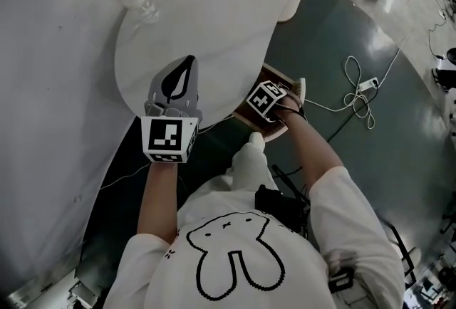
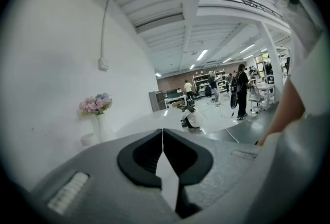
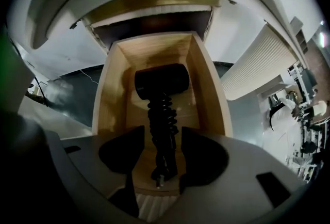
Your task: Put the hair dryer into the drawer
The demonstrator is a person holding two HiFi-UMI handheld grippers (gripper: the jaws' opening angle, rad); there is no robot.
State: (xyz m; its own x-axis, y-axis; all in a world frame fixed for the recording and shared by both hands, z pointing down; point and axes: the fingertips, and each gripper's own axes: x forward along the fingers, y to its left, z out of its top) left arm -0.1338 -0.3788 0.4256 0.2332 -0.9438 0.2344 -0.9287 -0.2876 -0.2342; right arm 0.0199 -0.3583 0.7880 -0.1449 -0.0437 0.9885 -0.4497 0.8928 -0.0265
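Dryer (image 3: 161, 81) lies in drawer (image 3: 105, 95), handle between parted right tongs (image 3: 163, 152); left tongs (image 2: 163, 155) closed, empty.

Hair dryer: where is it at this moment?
In the right gripper view the hair dryer lies inside the open wooden drawer, head toward the back. Its cord-wrapped handle runs between the open jaws of the right gripper.
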